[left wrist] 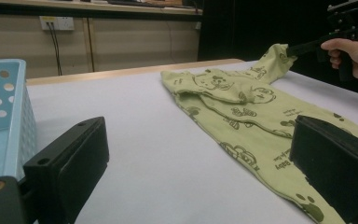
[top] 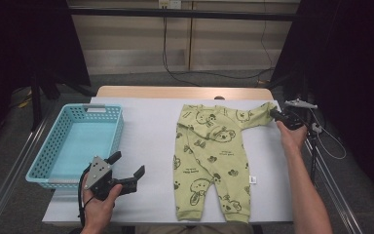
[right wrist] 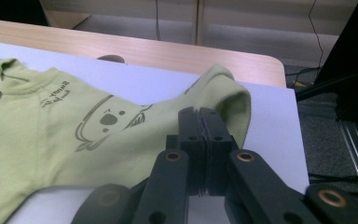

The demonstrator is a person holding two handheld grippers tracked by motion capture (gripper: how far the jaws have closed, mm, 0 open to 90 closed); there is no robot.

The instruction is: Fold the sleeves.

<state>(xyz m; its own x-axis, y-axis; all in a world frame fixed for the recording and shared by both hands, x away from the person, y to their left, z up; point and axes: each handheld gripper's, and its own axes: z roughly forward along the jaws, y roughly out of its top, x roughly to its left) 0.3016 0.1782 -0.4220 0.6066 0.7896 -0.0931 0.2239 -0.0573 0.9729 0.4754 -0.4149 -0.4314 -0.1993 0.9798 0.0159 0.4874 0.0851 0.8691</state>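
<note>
Because the right claw is pinched tight on the sleeve cuff of the green baby romper, flat on the desk right of middle, the sleeve stretches toward the upper right, while the left claw waits wide open at lower left by the blue basket.

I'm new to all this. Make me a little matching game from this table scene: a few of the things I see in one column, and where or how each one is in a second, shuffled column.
Things
1. baby romper
2. basket
3. left gripper
4. right gripper

States
A. light blue, at the table's left edge
B. jaws open, holding nothing
C. spread flat, green with bear prints
D. shut on the romper's sleeve cuff

Pairs: 1-C, 2-A, 3-B, 4-D
</note>
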